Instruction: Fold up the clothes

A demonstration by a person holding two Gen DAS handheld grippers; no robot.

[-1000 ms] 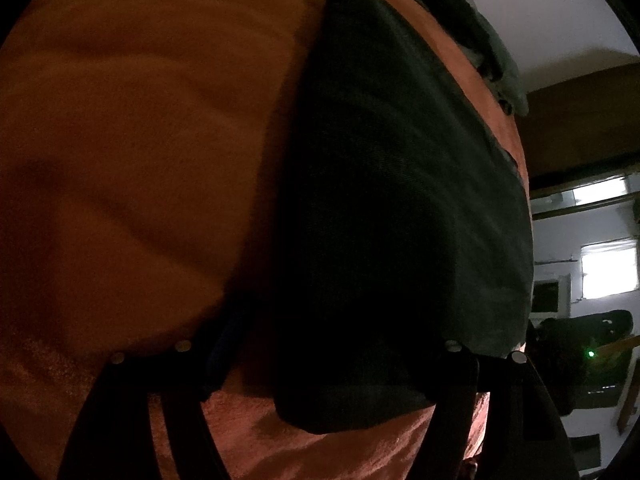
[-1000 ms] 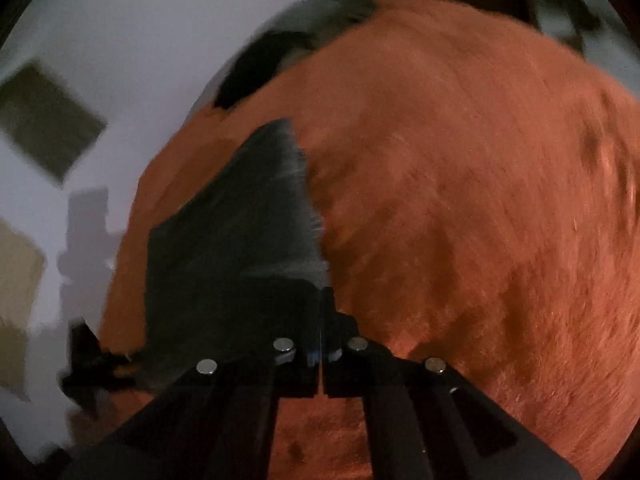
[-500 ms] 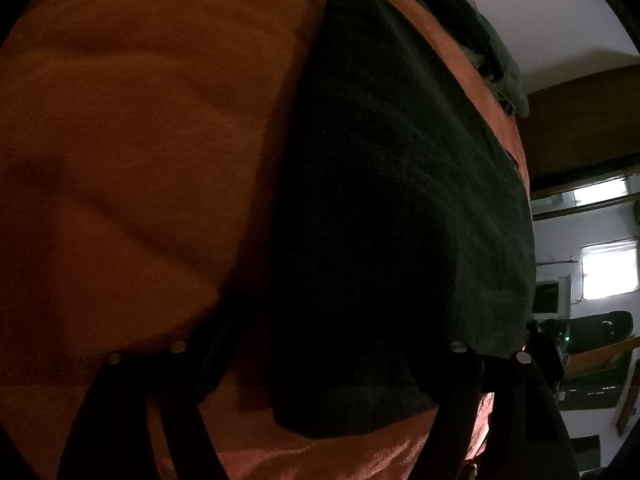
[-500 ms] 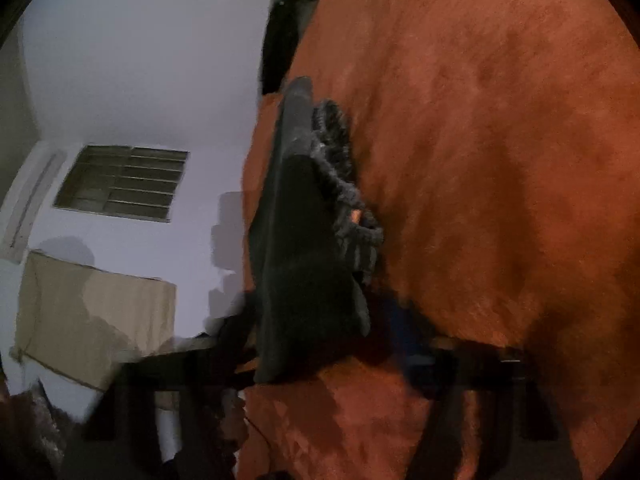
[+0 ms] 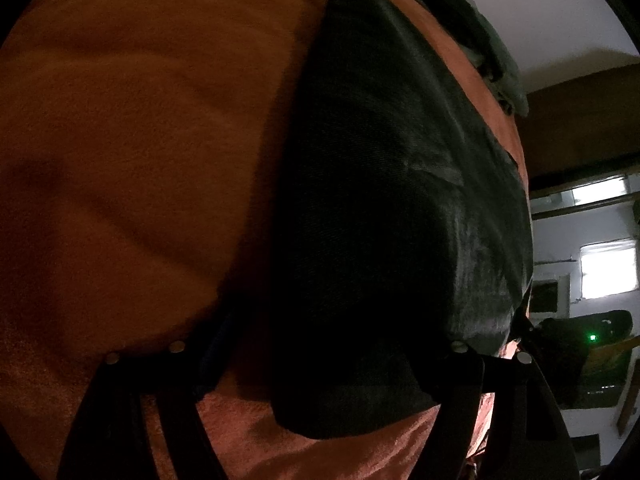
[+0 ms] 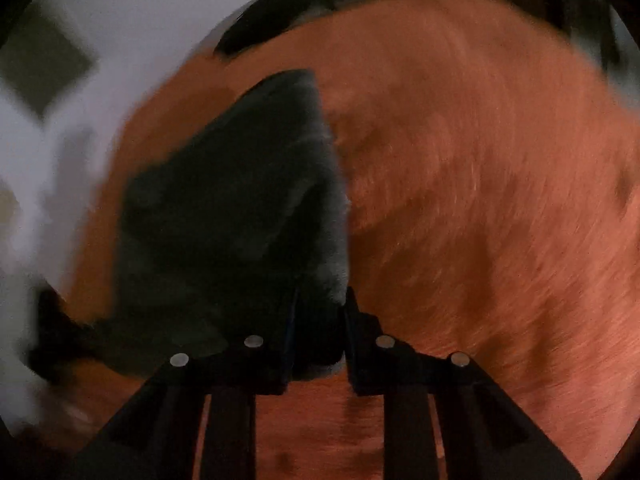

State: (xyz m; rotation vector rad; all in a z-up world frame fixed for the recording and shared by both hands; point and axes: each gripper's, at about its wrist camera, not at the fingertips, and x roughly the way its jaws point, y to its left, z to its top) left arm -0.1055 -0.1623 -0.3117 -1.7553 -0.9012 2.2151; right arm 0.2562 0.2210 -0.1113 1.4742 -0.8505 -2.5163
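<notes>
Your left gripper [image 5: 320,354] stays spread wide, unmoved, straddling the near end of the dark folded garment [image 5: 384,200] on the orange blanket [image 5: 132,152]. Your right gripper [image 6: 320,320] — shut a second ago — is parted and closing, garment corner [image 6: 236,216] between its fingers at 12 o'clock; contact unclear.
</notes>
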